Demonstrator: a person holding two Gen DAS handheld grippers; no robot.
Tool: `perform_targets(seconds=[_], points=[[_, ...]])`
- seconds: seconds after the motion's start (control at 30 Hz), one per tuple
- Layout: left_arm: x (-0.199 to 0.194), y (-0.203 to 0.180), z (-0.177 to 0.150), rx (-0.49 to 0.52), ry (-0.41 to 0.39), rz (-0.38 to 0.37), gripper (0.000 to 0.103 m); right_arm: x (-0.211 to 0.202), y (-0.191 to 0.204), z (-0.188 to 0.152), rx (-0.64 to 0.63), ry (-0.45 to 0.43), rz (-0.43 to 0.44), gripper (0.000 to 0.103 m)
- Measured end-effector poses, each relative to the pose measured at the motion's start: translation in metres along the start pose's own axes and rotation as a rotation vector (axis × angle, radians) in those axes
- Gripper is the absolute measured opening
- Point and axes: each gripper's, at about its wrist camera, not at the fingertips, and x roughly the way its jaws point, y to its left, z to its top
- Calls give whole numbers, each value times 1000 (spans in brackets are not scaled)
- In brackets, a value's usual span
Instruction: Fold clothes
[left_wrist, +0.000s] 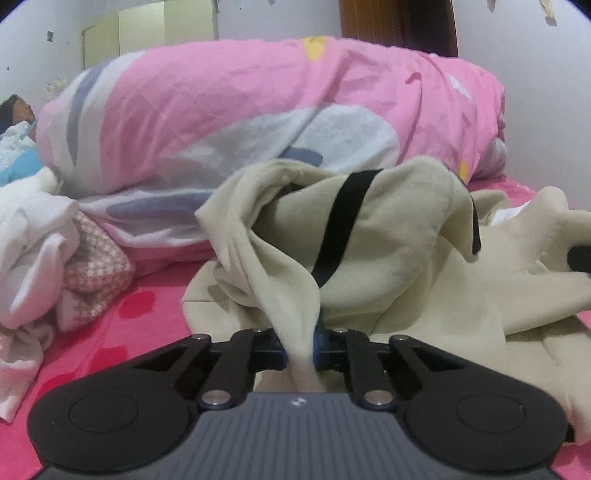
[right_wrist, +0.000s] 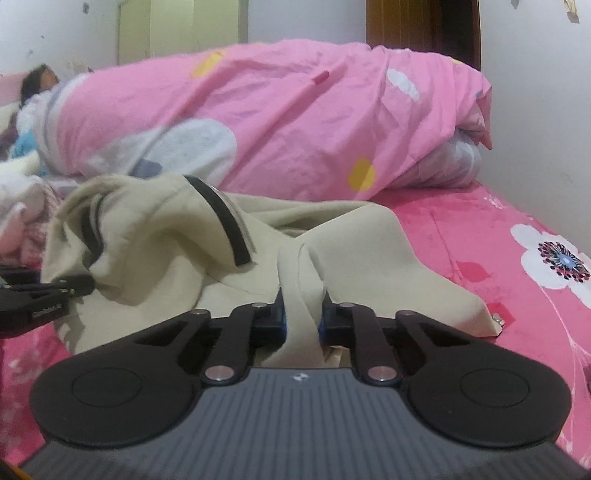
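Left gripper (left_wrist: 300, 347) first: its fingers (left_wrist: 271, 350) are pinched almost together on a fold of the beige garment (left_wrist: 399, 240), the cloth squeezed between the blue pads and rising straight up out of them. Over to the right gripper (right_wrist: 303, 323): fingers (right_wrist: 271, 325) a little wider apart but clamped the same way on another bunched fold of the same garment, which fills the gap between them. The garment itself is a rumpled heap on the pink bed sheet (right_wrist: 480, 258), black straps (left_wrist: 343, 225) running across its raised folds, most of it lying just beyond both sets of fingers. Behind the garment sits a big rolled pink duvet (left_wrist: 258, 110). Left of the garment, a pile of white and pink-checked clothes (left_wrist: 55, 258) waits on the sheet. In the right wrist view, the left gripper shows at the garment's left edge.
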Motion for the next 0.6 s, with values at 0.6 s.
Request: perform_targets(seconds=[0.6], points=[[-160, 35, -39, -12, -47, -118, 7, -152, 6, -26, 53, -77, 198, 6]])
